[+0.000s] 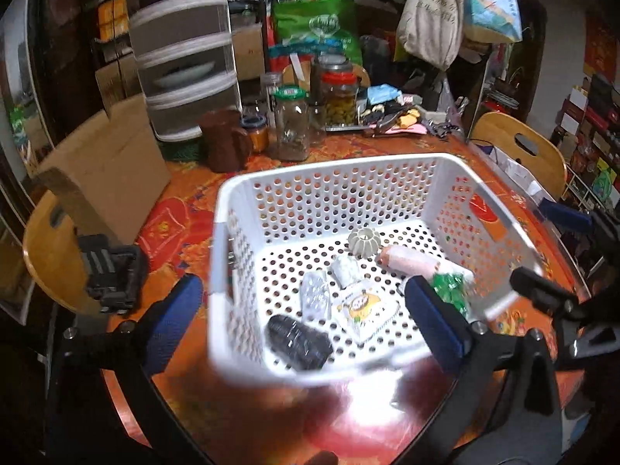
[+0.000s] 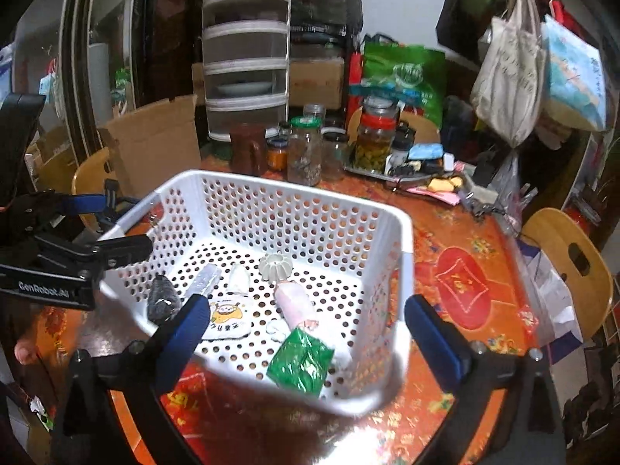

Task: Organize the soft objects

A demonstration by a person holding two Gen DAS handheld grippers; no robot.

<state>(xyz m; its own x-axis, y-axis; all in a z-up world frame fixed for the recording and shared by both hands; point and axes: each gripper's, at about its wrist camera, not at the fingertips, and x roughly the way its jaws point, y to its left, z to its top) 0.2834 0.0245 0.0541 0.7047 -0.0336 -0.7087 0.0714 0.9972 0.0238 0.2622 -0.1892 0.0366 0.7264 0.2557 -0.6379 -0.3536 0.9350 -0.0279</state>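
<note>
white perforated basket [image 1: 329, 193] sits on the orange patterned tablecloth [image 2: 465, 283]; inside it: black roll [image 1: 298, 343], yellow-print sachet [image 1: 362, 306], green foil packet [image 2: 302, 360], pink tube [image 2: 294, 304], ribbed white ring [image 1: 363, 243]; left gripper [image 1: 302, 325] fingers wide apart, straddling the basket's near-left corner; right gripper [image 2: 306, 345] fingers wide apart, empty, at the near rim; jars [image 2: 306, 151] behind.
</note>
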